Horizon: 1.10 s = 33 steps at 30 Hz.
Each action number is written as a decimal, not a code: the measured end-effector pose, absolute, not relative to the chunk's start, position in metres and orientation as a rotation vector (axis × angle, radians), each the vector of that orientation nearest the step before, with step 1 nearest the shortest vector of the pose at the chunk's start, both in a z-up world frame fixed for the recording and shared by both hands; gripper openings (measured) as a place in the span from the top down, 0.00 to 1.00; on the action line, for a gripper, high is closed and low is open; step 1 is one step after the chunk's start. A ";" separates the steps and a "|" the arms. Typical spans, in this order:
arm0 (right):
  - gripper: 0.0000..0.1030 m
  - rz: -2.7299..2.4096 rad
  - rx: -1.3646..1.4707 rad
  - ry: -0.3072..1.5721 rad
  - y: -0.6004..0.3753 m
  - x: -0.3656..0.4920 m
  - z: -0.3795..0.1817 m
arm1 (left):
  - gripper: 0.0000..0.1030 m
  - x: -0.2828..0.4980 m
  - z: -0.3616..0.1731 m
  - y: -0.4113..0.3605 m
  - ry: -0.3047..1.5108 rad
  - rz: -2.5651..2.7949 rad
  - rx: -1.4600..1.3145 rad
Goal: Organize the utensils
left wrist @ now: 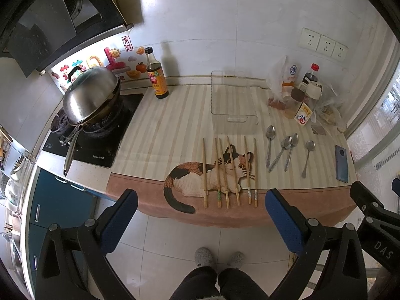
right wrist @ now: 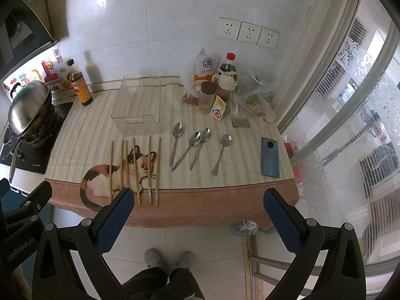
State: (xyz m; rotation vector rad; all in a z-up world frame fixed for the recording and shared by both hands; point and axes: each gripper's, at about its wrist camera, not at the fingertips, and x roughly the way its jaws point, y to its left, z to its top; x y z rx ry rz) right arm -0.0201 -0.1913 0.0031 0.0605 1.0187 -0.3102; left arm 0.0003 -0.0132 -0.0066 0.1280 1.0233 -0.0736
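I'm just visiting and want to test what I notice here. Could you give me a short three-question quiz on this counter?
1. How many metal spoons lie on the striped cloth?
2. True or false: the clear plastic bin already holds wooden chopsticks.
3. The blue smartphone lies: A) left of the chopsticks, B) right of the spoons, C) inside the bin.

Key: 1. Four. 2. False; it is empty. 3. B.
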 end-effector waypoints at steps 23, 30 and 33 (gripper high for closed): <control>0.00 -0.309 0.068 1.013 -0.191 -0.018 0.003 | 0.00 0.006 -0.008 -0.012 1.025 -0.077 0.123; 0.00 -0.283 0.141 0.961 -0.201 -0.003 -0.016 | 0.00 0.024 -0.017 -0.010 0.880 0.045 0.134; 0.00 -0.268 0.154 0.982 -0.206 0.015 -0.038 | 0.00 0.046 -0.034 -0.006 0.860 0.116 0.161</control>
